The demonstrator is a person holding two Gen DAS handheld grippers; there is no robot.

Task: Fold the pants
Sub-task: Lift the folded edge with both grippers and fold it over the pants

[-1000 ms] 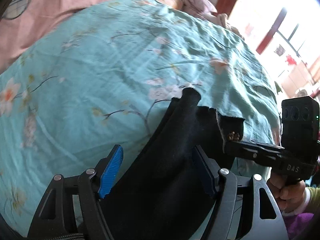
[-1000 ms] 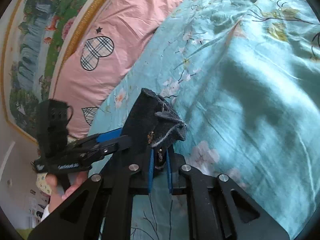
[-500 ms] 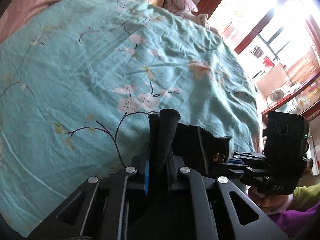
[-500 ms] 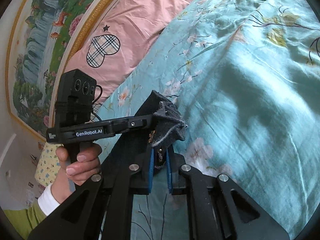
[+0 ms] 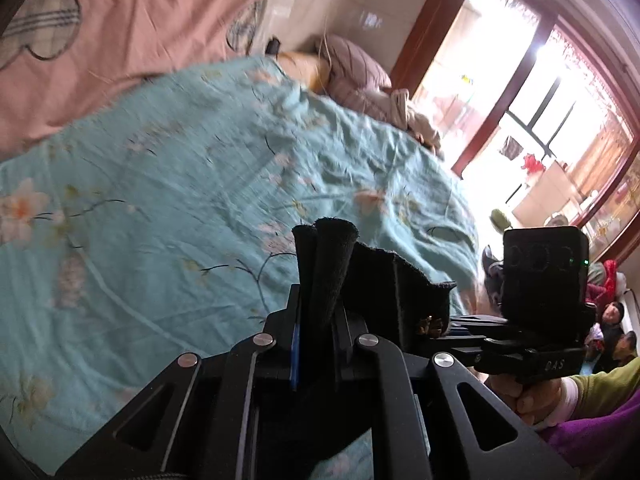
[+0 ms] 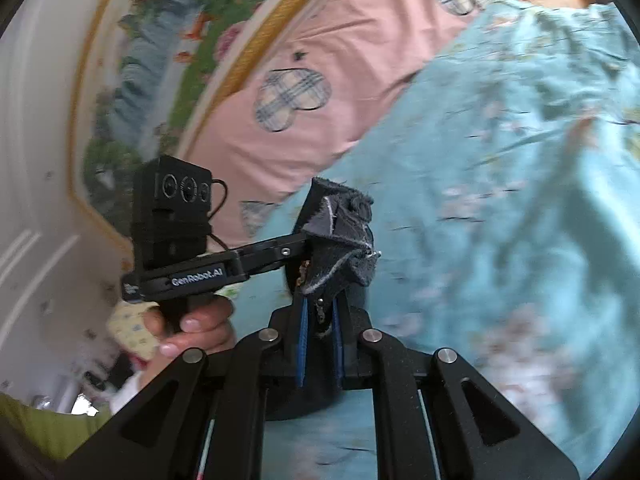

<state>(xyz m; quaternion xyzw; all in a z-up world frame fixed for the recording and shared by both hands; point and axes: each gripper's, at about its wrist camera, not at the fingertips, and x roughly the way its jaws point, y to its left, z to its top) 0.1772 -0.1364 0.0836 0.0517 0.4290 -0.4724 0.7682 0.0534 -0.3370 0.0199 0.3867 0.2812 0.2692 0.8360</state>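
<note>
The black pants (image 5: 334, 252) hang bunched above the bed, held up by both grippers. In the left wrist view my left gripper (image 5: 318, 308) is shut on a thick fold of the dark cloth, which sticks up past its blue pads. Close to its right, my right gripper (image 5: 434, 326) pinches a neighbouring corner of the same cloth. In the right wrist view my right gripper (image 6: 320, 306) is shut on a grey-edged hem of the pants (image 6: 340, 232). There my left gripper (image 6: 298, 246) reaches in from the left and clamps the cloth just above it. The rest of the garment is hidden below the jaws.
A teal flowered bedspread (image 5: 160, 200) covers the bed under both grippers. Pink bedding with plaid hearts (image 6: 316, 112) lies against a framed painting (image 6: 160, 64). A pillow and crumpled cloth (image 5: 368, 84) sit at the bed's far end. Beyond is a bright window (image 5: 540, 128).
A second ago the left jaws stood open around the pants; they have since shut on them. Both grippers have risen with the cloth, and more of the wall and window shows.
</note>
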